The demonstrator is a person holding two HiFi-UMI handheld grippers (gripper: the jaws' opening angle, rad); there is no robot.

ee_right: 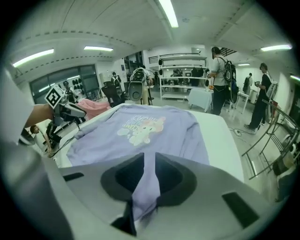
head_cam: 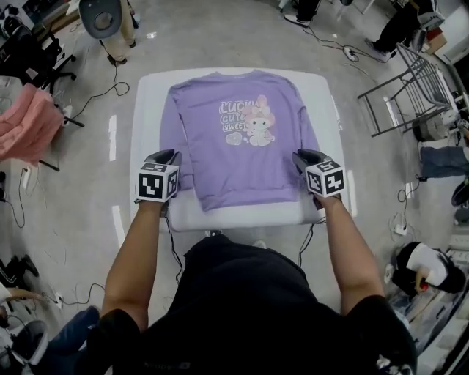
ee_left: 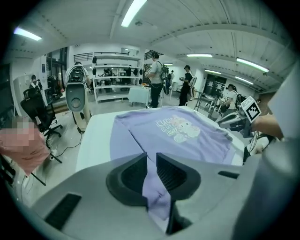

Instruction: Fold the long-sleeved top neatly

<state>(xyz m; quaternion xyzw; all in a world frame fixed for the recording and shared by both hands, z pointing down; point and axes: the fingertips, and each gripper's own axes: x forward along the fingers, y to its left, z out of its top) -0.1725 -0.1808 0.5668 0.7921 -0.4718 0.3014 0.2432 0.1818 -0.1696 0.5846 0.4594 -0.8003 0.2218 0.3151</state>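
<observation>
A lilac long-sleeved top (head_cam: 242, 139) with a cartoon print lies front up on the white table (head_cam: 154, 95), neck away from me. My left gripper (head_cam: 170, 155) is at the top's left side near the hem. In the left gripper view, that gripper (ee_left: 151, 157) is shut on the left sleeve (ee_left: 152, 187), and the lilac cloth runs up between the pads. My right gripper (head_cam: 299, 156) is at the right side. In the right gripper view, it (ee_right: 149, 157) is shut on the right sleeve (ee_right: 145, 187). Both sleeve ends are hidden under the grippers in the head view.
A pink cloth (head_cam: 26, 121) hangs at the left. A metal rack (head_cam: 410, 88) stands at the right. Cables (head_cam: 102, 95) trail over the floor round the table, and a fan-like stand (head_cam: 102, 18) is at the far left. People stand at the back of the room (ee_left: 154, 82).
</observation>
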